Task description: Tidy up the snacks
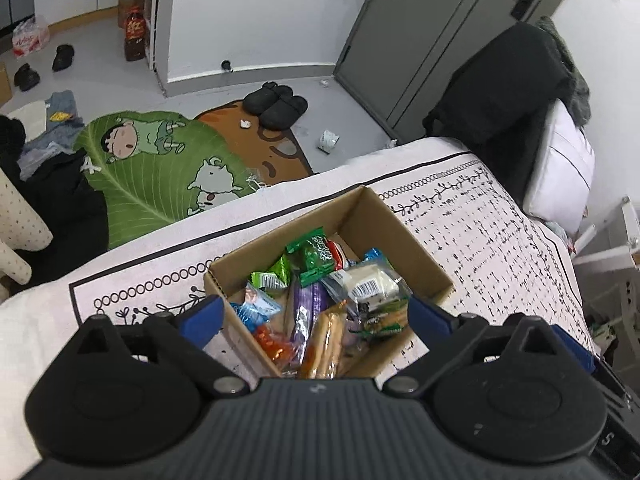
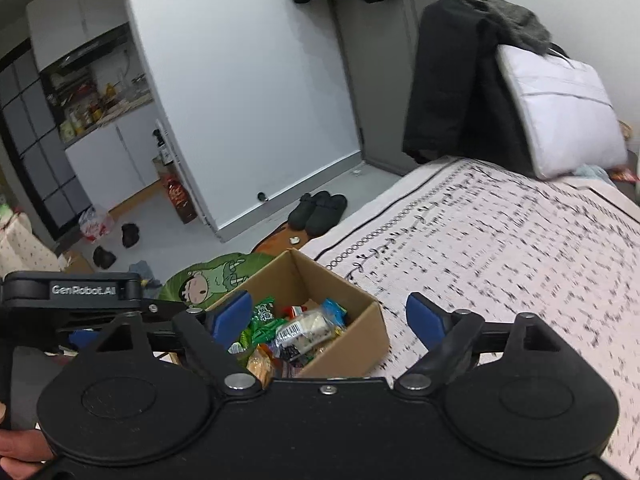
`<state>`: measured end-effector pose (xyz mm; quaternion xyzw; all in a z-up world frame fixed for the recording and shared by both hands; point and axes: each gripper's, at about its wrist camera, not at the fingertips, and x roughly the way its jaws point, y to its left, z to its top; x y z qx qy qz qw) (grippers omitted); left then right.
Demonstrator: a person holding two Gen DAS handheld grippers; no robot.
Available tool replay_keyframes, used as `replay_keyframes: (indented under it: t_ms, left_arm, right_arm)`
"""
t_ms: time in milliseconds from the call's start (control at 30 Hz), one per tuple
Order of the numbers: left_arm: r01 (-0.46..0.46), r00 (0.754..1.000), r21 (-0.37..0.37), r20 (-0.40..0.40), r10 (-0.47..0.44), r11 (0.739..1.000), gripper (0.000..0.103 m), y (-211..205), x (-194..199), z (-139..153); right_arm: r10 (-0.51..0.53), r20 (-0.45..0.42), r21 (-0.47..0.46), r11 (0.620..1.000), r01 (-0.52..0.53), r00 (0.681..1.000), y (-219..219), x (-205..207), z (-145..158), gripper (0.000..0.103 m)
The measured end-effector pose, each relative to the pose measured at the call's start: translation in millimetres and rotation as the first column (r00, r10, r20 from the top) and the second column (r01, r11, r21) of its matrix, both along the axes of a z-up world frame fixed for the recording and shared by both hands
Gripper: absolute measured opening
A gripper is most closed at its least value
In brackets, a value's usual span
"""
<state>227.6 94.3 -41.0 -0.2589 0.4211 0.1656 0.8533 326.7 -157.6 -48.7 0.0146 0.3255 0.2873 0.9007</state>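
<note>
Here the left tongs (image 1: 314, 318) hang spread wide above a cardboard box (image 1: 394, 226), their blue pads clear of everything and nothing between them. The right tongs (image 2: 330, 316) are spread wide too, empty, poised over the near right side of the same box, with one blue pad above the snacks and the other out over the bedspread. In the right wrist view the left tongs' black body shows at the left edge, beside the box.

The box sits open on a bed, near its edge, on a white bedspread (image 1: 500, 236) printed with black rings, sprigs and small marks. It holds a loose heap of snacks: a green packet (image 1: 314, 256) on top towards the far side, a clear wrapper with a white block and a barcode (image 1: 370, 284), a purple stick pack (image 1: 308, 306), a long pack of golden biscuits (image 1: 324, 344), a small orange sweet wrapper (image 1: 272, 344) and a light blue packet (image 1: 256, 306).

Beyond the bed, a green cartoon leaf rug (image 1: 160, 172) lies on the grey floor with a pair of black slippers (image 1: 276, 104) near a grey door (image 1: 420, 40). A white pillow (image 1: 560, 172) and a dark coat (image 1: 500, 92) stand at the bed's far end.
</note>
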Motion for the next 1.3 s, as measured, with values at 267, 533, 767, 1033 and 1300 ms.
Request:
replay_keyframes:
  t_ms: [267, 533, 767, 1033, 1300]
  left_arm:
    - [0.028, 0.999, 0.001, 0.041, -0.028, 1.000, 0.103, -12, -23, 15]
    - [0.068, 0.994, 0.019, 0.087, -0.070, 0.997, 0.103, -29, -49, 30]
    - [0.090, 0.987, 0.053, 0.126, -0.096, 0.995, 0.103, -39, -72, 42]
    - [0.143, 0.980, 0.086, 0.128, -0.154, 0.986, 0.103, -45, -96, 54]
    - [0.179, 0.973, 0.109, 0.129, -0.192, 0.978, 0.103, -47, -119, 62]
  right_arm:
    - [-0.108, -0.026, 0.049, 0.993, 0.110, 0.994, -38, -24, 7, 0.097]
    - [-0.132, -0.005, 0.032, 0.991, 0.132, 0.991, -58, -59, 24, 0.103]
    - [-0.135, -0.010, 0.026, 0.990, 0.135, 0.991, -68, -89, 33, 0.103]
    - [-0.144, -0.014, 0.021, 0.989, 0.144, 0.990, -77, -115, 46, 0.103]
    - [-0.154, -0.004, 0.003, 0.988, 0.154, 0.988, -81, -137, 52, 0.103]
